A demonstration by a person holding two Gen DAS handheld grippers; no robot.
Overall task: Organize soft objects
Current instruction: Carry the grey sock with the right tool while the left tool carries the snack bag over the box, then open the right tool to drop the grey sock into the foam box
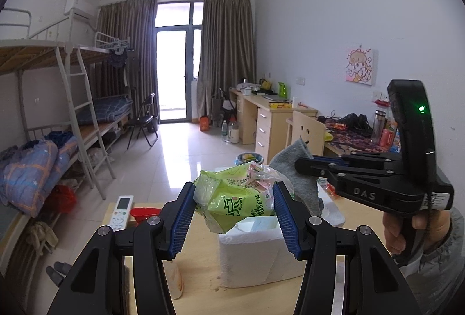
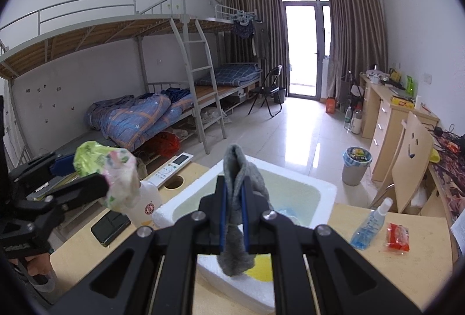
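My left gripper (image 1: 234, 200) is shut on a green and white plastic snack bag (image 1: 232, 192), held above the near end of a white foam box (image 1: 255, 254). In the right wrist view that bag (image 2: 104, 169) hangs at the left in the left gripper (image 2: 87, 178). My right gripper (image 2: 234, 192) is shut on a grey sock (image 2: 241, 181), which drapes over the foam box (image 2: 325, 187). The sock (image 1: 293, 166) and right gripper (image 1: 302, 165) show at the right of the left wrist view. Something light blue lies inside the box.
On the wooden table (image 2: 407, 274) lie a blue spray bottle (image 2: 369, 224), a red packet (image 2: 396, 236), a white remote (image 2: 170, 169), a black phone (image 2: 110, 226) and a white bottle (image 2: 145, 204). A red item (image 1: 144, 213) sits by the remote. Bunk beds stand left, desks right.
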